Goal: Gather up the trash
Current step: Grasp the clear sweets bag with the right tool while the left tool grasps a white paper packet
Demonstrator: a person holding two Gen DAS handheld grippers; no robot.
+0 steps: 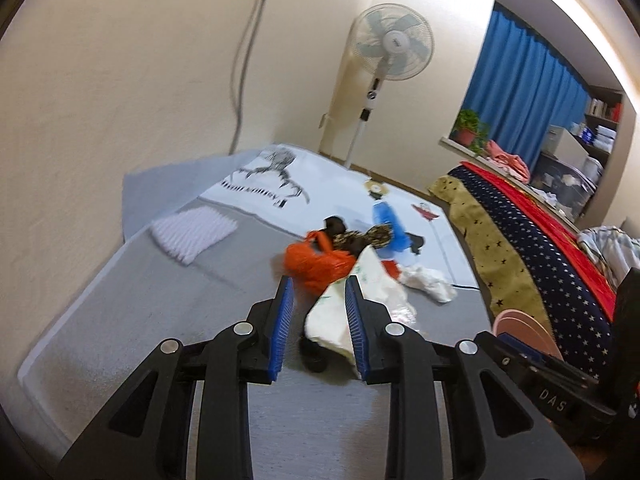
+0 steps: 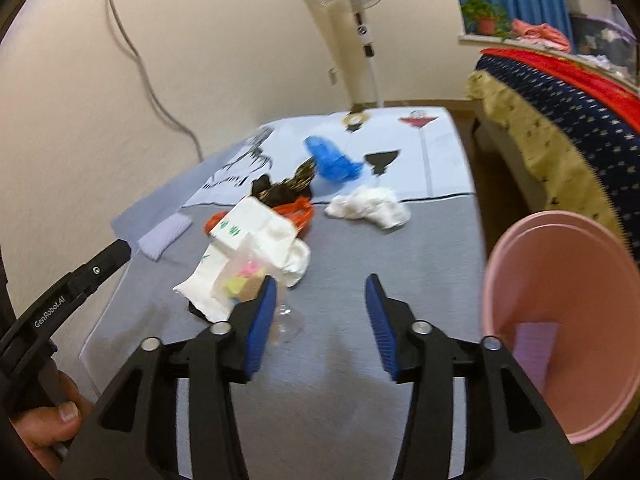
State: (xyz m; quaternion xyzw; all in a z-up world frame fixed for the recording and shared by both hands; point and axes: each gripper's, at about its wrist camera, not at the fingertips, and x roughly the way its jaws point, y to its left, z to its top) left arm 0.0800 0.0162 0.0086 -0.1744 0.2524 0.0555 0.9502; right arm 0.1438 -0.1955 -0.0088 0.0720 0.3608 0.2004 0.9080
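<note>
Trash lies on a grey mat (image 1: 140,300): an orange bag (image 1: 316,264), a white paper wrapper (image 1: 340,312), crumpled white tissue (image 1: 428,282), a blue bag (image 1: 390,224) and dark scraps (image 1: 352,238). My left gripper (image 1: 318,320) is open just above the near end of the white wrapper, which lies partly between its fingers. My right gripper (image 2: 320,320) is open and empty over the mat, with the white wrapper (image 2: 256,240) and a clear bag of coloured bits (image 2: 244,280) at its left finger. A pink bin (image 2: 560,328) stands at the right; it holds a lilac paper.
A white ribbed pad (image 1: 192,232) lies at the mat's left. A printed white sheet (image 1: 320,192) covers the far part. A standing fan (image 1: 380,60) is against the wall. A bed with starred covers (image 1: 540,248) runs along the right.
</note>
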